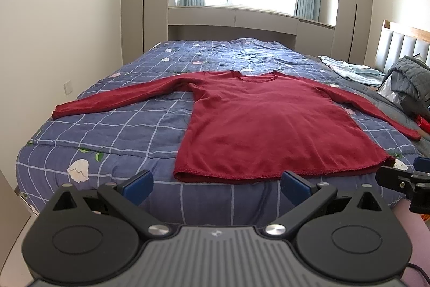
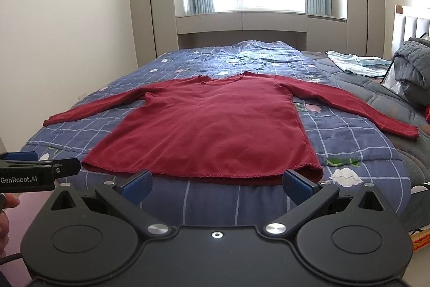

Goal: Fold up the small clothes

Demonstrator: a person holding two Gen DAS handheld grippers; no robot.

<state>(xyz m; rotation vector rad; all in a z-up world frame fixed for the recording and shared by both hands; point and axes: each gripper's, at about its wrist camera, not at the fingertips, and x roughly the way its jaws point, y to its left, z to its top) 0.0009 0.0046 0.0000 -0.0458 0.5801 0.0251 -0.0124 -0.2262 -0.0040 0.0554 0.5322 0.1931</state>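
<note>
Red long-sleeve top (image 1: 258, 125) lies flat, face up, on blue checked quilt (image 1: 113, 131), hem toward cams at foot edge of bed, neckline far side, both sleeves spread out to the sides. No fold made yet, by the look of it. L gripper (image 1: 216, 186) held short of the hem, blue pads wide apart, nothing betw. them. R gripper (image 2: 216, 186) same: pads spread, empty, just short of hem, near its R corner. Cloth looks like thin knit: light, limp, will drape and sag w/o support, prob. clings a bit to quilt rather than slides; not fragile. Judgement: pinch at edges only, e.g. cuff (image 1: 57, 113) or shoulder seam for sleeve-in fold, or the two hem corners for a lengthwise fold. Risk: pinching quilt along w/ knit. Grey bedding pile (image 2: 414, 63) at far R, well apart from the top.
</note>
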